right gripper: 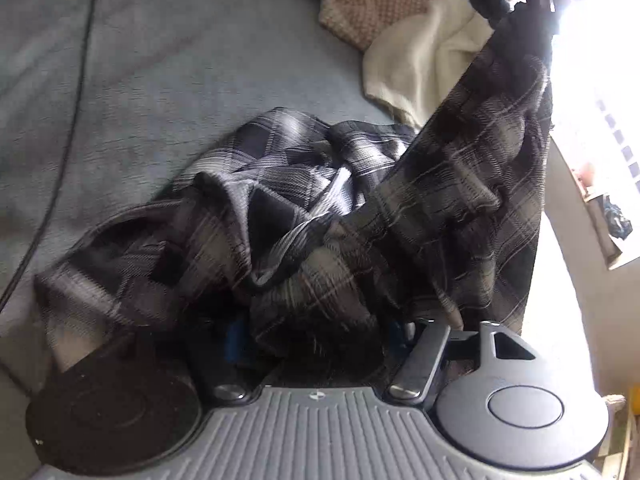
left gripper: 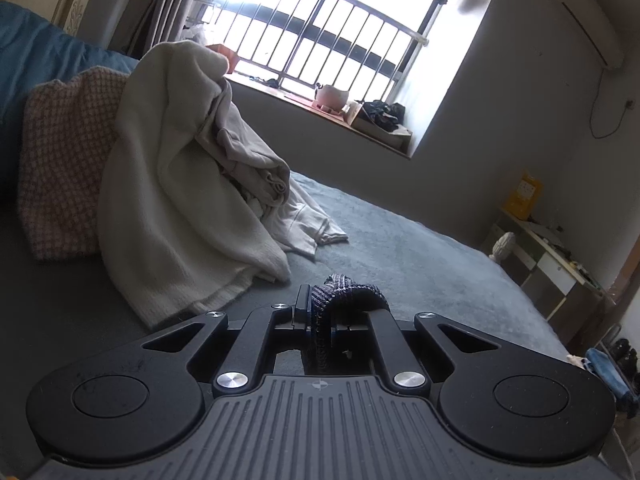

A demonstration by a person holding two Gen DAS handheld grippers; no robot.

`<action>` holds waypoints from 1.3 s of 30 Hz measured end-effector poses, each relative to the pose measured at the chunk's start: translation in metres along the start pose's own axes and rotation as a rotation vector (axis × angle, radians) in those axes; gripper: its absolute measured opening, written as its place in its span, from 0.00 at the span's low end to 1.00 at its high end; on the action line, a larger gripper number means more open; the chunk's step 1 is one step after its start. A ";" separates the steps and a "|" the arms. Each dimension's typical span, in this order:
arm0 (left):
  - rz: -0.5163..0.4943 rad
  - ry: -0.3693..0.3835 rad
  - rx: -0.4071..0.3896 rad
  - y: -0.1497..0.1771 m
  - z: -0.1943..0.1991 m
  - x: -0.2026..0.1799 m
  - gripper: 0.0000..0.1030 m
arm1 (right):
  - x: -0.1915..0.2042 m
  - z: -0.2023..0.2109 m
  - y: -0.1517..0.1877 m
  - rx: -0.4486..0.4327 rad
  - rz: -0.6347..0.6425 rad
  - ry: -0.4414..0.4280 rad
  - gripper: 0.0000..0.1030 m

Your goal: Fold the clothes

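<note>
A dark grey plaid garment (right gripper: pixel 304 208) lies crumpled on the grey-blue bed (right gripper: pixel 160 60). One part of it rises taut to the top right of the right wrist view. It drapes over my right gripper (right gripper: pixel 316 332) and hides the fingertips. The blue finger pads (right gripper: pixel 234 340) show far apart, so the jaws stand open with cloth lying between them. In the left wrist view my left gripper (left gripper: pixel 320 316) is shut on a bunched edge of the plaid garment (left gripper: pixel 352 292), held just above the bed (left gripper: pixel 400 248).
A cream knit blanket (left gripper: pixel 180 208) and a pink checked garment (left gripper: pixel 64 160) are piled on the bed to the left, with pale clothes (left gripper: pixel 256 160) on top. A barred window (left gripper: pixel 320 40) and its cluttered sill lie ahead. A desk (left gripper: pixel 552 256) stands at the right wall. A cable (right gripper: pixel 76 80) crosses the bed.
</note>
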State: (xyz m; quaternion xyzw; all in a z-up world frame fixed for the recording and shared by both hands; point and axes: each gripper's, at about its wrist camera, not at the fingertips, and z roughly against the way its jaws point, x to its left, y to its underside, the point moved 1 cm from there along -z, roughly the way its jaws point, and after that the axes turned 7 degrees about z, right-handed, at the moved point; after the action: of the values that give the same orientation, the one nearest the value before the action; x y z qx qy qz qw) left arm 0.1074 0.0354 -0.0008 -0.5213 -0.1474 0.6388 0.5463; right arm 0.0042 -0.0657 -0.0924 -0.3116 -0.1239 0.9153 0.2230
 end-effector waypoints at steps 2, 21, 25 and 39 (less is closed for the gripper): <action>0.006 -0.008 0.000 0.000 0.001 0.003 0.06 | -0.002 -0.004 -0.005 0.002 -0.019 0.002 0.45; 0.009 0.135 -0.202 -0.027 0.068 -0.072 0.06 | -0.100 0.158 0.030 -0.248 -0.442 0.537 0.19; -0.041 0.243 -0.271 -0.041 0.097 -0.124 0.06 | -0.119 0.212 0.053 -0.327 -0.522 0.708 0.19; -0.196 0.700 -0.446 -0.052 0.195 -0.328 0.06 | -0.206 0.383 0.167 -0.505 -0.660 1.181 0.18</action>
State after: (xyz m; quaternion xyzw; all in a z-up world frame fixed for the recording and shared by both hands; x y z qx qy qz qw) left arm -0.0713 -0.1510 0.2846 -0.7957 -0.1365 0.3210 0.4952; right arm -0.1453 -0.3443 0.2496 -0.7427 -0.2781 0.4225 0.4388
